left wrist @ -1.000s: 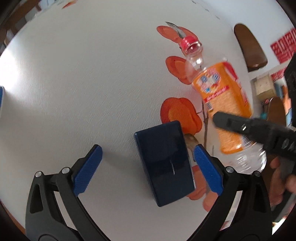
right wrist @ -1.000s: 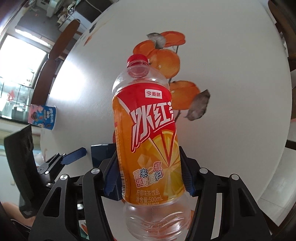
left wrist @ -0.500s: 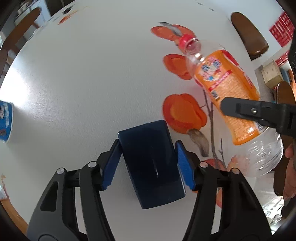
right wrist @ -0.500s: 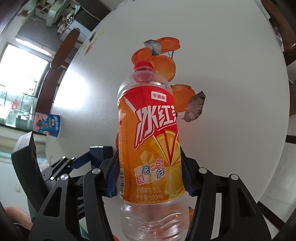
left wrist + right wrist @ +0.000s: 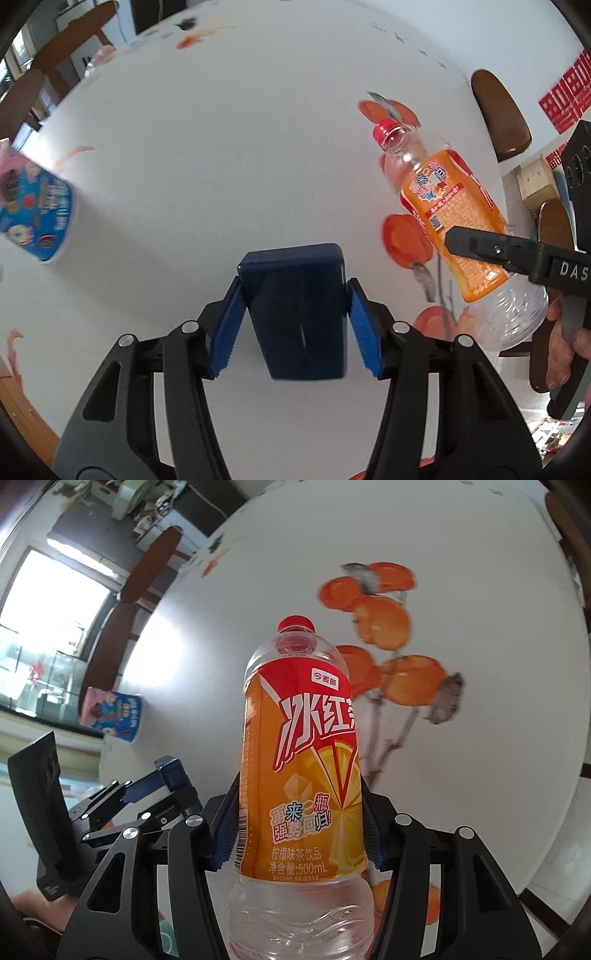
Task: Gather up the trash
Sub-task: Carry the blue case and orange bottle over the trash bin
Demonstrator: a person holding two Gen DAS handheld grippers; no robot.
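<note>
My left gripper (image 5: 295, 325) is shut on a dark blue box (image 5: 299, 310) and holds it off the white round table (image 5: 221, 129). My right gripper (image 5: 299, 823) is shut on an empty plastic bottle (image 5: 299, 775) with an orange label and red cap, held above the table. The bottle also shows in the left wrist view (image 5: 454, 229), with the right gripper's finger (image 5: 491, 251) across it. The left gripper with the box shows at the lower left of the right wrist view (image 5: 162, 786).
A blue and pink snack cup (image 5: 33, 218) lies on its side at the table's left, also in the right wrist view (image 5: 114, 716). The table bears an orange fruit print (image 5: 384, 635). Brown chairs (image 5: 498, 114) stand around the table.
My left gripper closed on the dark blue box and lifted it off the table. The right gripper keeps hold of the bottle and has risen a little; the snack cup came into view.
</note>
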